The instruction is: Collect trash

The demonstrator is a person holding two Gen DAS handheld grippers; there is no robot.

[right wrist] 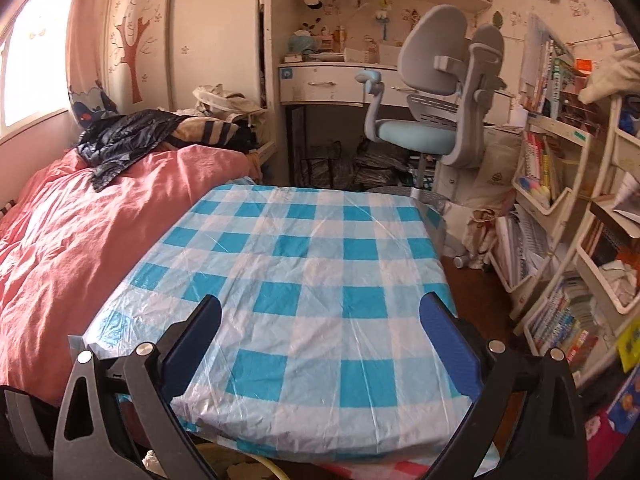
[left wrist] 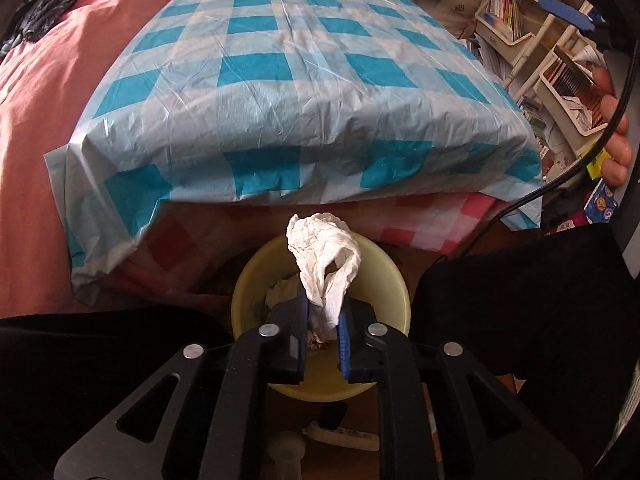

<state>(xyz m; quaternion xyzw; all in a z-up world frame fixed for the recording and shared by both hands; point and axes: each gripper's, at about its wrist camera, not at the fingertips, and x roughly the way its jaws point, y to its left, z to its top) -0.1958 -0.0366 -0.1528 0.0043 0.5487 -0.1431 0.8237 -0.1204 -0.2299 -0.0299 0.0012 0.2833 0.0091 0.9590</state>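
Between the left gripper (left wrist: 323, 320) fingers a crumpled white tissue (left wrist: 324, 258) is clamped, held directly above the yellow bin (left wrist: 384, 276), where more trash is seen below the jaws. Ahead of it, the blue-checked tablecloth (left wrist: 280, 80) edge is seen. Right gripper (right wrist: 320, 320) is spread wide, nothing held, raised over the tablecloth; pink bedding (right wrist: 80, 232) lies to its left.

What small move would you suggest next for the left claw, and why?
Probably open the left claw to drop the crumpled tissue: it is pinched between the fingers directly above the yellow bin, which already holds paper scraps.
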